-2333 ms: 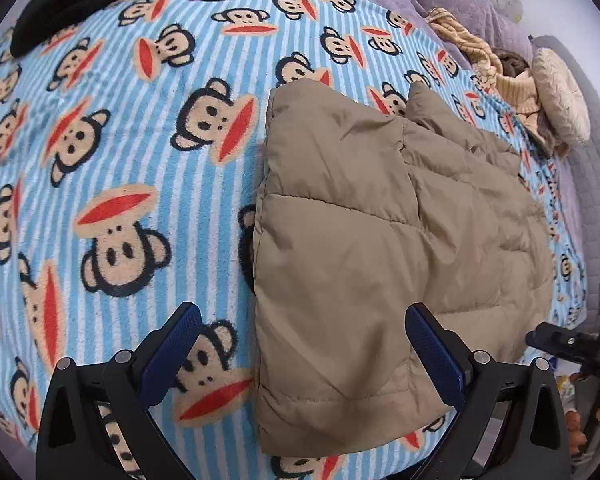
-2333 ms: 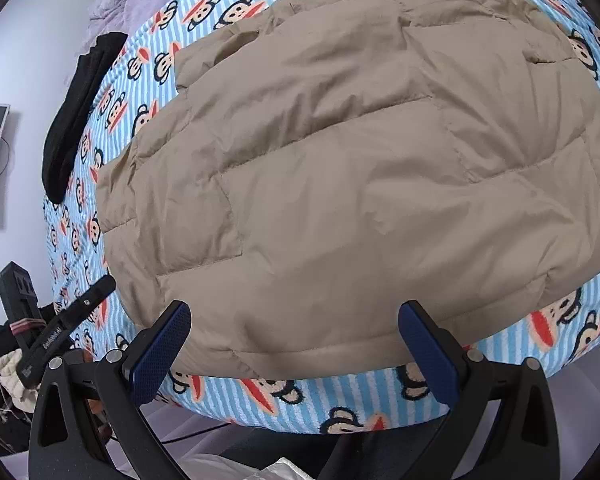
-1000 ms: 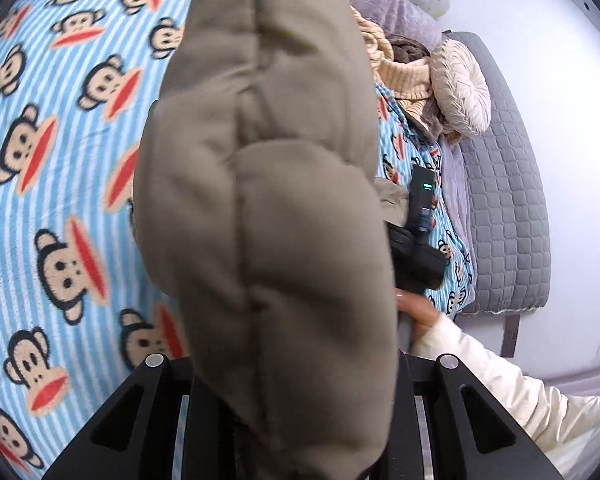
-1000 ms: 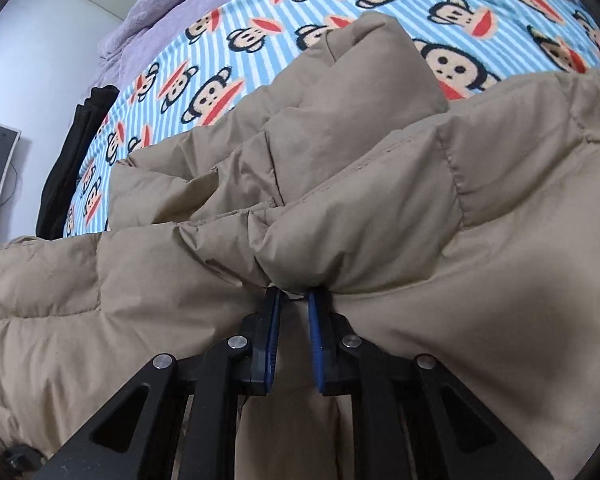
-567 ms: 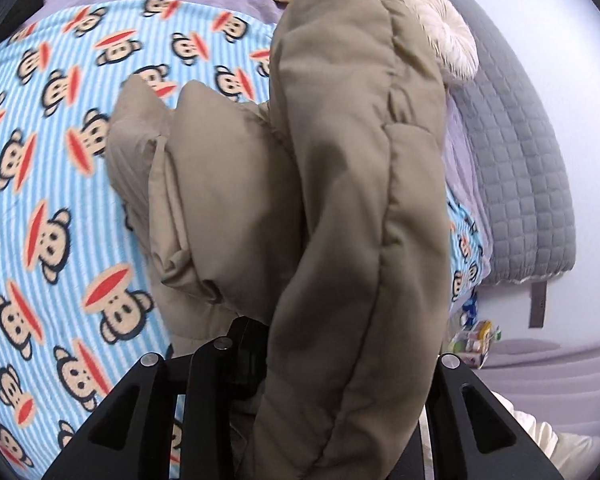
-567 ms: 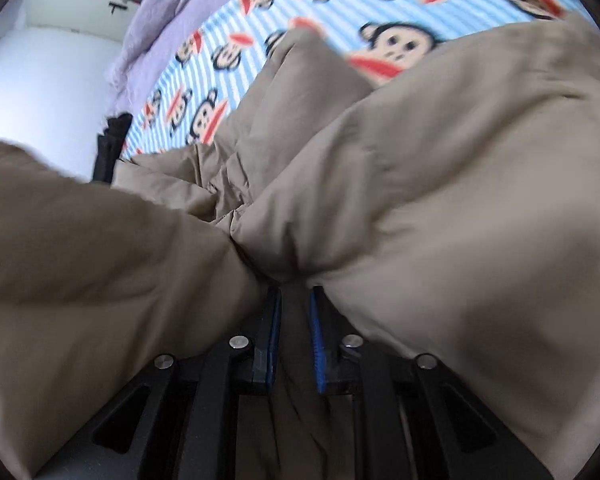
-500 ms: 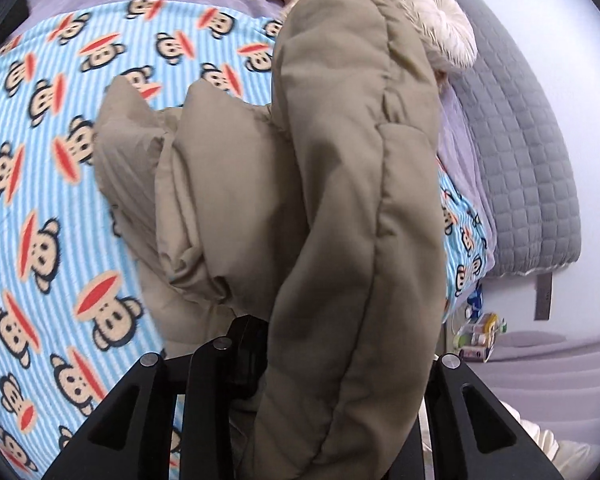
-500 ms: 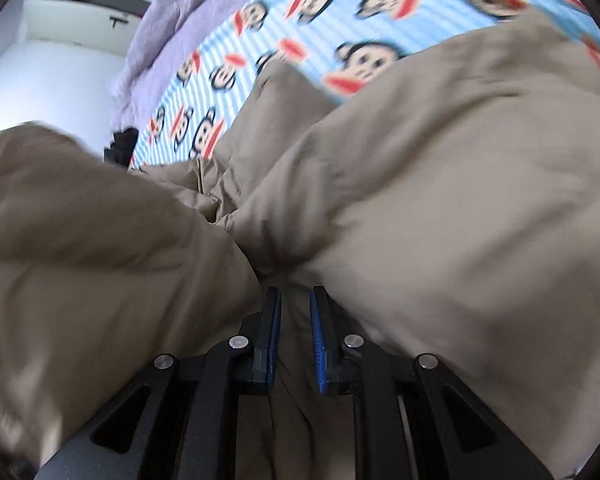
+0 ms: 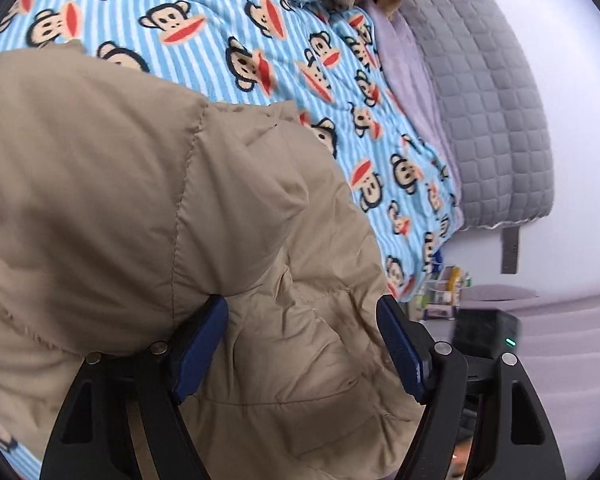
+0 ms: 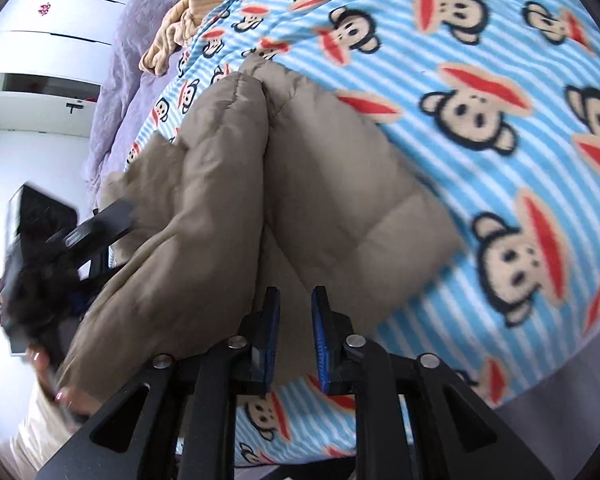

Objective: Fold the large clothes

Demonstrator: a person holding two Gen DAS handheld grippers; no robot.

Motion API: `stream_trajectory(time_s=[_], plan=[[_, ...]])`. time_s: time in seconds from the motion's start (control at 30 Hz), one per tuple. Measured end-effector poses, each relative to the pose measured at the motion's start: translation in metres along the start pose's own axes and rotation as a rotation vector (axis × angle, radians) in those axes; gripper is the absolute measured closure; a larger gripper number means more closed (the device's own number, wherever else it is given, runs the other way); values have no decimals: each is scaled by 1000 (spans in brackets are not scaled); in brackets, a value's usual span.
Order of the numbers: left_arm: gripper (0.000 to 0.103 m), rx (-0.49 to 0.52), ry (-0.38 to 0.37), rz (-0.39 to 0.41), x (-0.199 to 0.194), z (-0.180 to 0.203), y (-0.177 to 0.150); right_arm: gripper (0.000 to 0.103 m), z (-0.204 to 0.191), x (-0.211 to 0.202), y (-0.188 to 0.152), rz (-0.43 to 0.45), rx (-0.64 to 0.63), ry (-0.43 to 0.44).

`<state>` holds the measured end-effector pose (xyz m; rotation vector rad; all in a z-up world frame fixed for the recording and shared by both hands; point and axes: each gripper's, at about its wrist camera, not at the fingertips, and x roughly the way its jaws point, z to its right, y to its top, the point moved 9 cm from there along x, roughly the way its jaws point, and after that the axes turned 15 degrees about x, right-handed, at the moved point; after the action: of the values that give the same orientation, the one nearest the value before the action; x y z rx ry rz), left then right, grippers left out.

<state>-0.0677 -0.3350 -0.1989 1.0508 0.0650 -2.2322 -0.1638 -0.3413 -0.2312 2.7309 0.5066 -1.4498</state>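
Observation:
A tan puffer jacket [image 9: 140, 200] lies folded over on itself on the blue striped monkey-print blanket [image 9: 300, 40]. My left gripper [image 9: 300, 350] is open just above it, its blue pads wide apart and holding nothing. In the right wrist view the jacket [image 10: 320, 184] shows as two puffy layers meeting at a crease. My right gripper [image 10: 296, 334] is shut on the jacket's near edge, with tan fabric between the narrow pads. The left gripper [image 10: 60, 240] appears blurred at the left of that view, with a hand below it.
A grey quilted cover [image 9: 488, 100] drapes the bed's right side. A beige striped garment [image 10: 196, 12] and a purple sheet [image 10: 128, 60] lie at the far end. Small clutter [image 9: 444, 288] sits on the floor past the blanket [image 10: 500, 60] edge.
The lifted half of the jacket has come down onto the other half. My left gripper has opened and let go of it. The right gripper stays shut on the edge.

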Motion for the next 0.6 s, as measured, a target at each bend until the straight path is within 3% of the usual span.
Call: stream_trajectory(time_s=[0.03, 0.07, 0.1, 0.23, 0.3, 0.33, 0.4, 0.43, 0.5, 0.6], plan=[[26, 15, 21, 1, 6, 0, 1, 53, 2, -9, -2, 10, -3, 7], [26, 29, 43, 0, 18, -11, 6, 28, 3, -20, -4, 28, -6, 23], [26, 41, 65, -1, 24, -16, 11, 23, 4, -29, -5, 43, -9, 50], [26, 86, 129, -10, 34, -23, 12, 23, -9, -53, -27, 4, -51, 194], [26, 119, 170, -19, 31, -22, 9, 22, -25, -48, -30, -28, -70, 225], [26, 140, 199, -25, 31, -20, 8, 22, -31, -41, -28, -43, -78, 219], [26, 186, 261, -11, 21, -13, 11, 23, -32, -16, -24, -46, -77, 118], [26, 219, 296, 20, 13, -8, 14, 25, -32, -4, -21, -44, -84, 67], [26, 287, 385, 108, -18, -3, 16, 80, -40, 11, -15, -34, -111, 29], [26, 305, 561, 245, -76, -23, 17, 83, -46, 14, -8, 29, -182, -28]])
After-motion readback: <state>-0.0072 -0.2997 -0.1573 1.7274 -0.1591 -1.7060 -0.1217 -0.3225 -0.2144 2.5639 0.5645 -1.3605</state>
